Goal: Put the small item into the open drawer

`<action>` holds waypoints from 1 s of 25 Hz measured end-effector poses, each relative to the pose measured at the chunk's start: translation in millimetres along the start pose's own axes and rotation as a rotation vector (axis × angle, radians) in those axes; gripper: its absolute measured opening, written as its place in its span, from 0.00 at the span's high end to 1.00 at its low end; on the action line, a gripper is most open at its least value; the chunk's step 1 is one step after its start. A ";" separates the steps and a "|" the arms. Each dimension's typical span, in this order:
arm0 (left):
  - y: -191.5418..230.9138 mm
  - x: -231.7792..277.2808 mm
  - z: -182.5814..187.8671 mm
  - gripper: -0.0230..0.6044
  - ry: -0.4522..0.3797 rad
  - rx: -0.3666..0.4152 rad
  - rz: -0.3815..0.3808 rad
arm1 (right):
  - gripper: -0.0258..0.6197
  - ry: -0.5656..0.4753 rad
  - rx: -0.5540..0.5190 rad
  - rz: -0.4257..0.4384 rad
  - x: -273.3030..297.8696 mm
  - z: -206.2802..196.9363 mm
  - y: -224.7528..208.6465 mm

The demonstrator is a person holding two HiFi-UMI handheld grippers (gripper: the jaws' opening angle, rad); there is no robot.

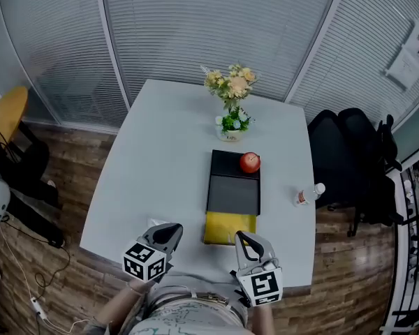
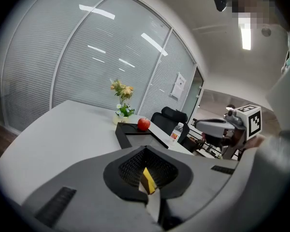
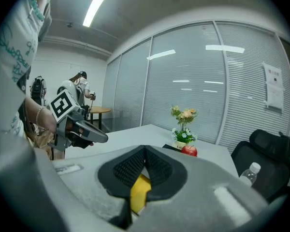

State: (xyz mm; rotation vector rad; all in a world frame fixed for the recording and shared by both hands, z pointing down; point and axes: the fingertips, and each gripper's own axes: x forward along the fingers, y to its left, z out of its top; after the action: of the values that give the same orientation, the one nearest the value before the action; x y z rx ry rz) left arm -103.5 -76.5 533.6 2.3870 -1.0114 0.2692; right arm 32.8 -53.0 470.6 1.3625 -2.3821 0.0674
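**Apple not yet picked, drawer waiting open**

Nothing of the job is done, as I judge it. The apple (image 1: 249, 162), which I take to be the small item, sits on top of the black box (image 1: 227, 160), at its right side, well apart from both my claws. In front of it the drawer (image 1: 232, 195) is pulled out toward me and looks empty. What is left is the whole of it: reach, grip, lift, lower in.

My left claw (image 1: 174, 229) is fully closed with nothing in it, and hangs low over the near edge of the desk (image 1: 167, 159). My right claw (image 1: 241, 238) also has its jaws together, gripping nothing. The yellow that shows through each gap is the flat yellow piece (image 1: 230, 227), lying just beside the drawer front.

The apple is round, red and glossy, likely smooth and apt to roll. The drawer is a shallow matt dark-grey tray with straight walls. The desk is plain white and smooth. My pads are black and ribbed.
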 end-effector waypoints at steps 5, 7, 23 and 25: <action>28.7 -2.0 -26.4 0.97 0.069 0.012 0.076 | 0.96 0.006 0.002 0.006 1.1 -6.4 1.4; 39.5 -2.3 -39.6 0.97 0.108 0.019 0.101 | 0.96 0.012 0.003 0.012 1.4 -8.6 1.8; 109.6 -7.6 -100.1 0.97 0.335 0.096 0.240 | 0.96 0.030 0.000 0.032 4.2 -9.3 4.5; 117.2 -7.1 -106.4 0.97 0.366 0.118 0.241 | 0.96 0.035 0.002 0.030 4.1 -10.8 4.2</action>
State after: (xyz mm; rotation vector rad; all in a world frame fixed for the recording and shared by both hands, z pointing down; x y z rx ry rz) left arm -189.7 -82.6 666.4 2.2000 -1.1266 0.8413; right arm 30.8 -51.6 482.6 1.3160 -2.3741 0.1012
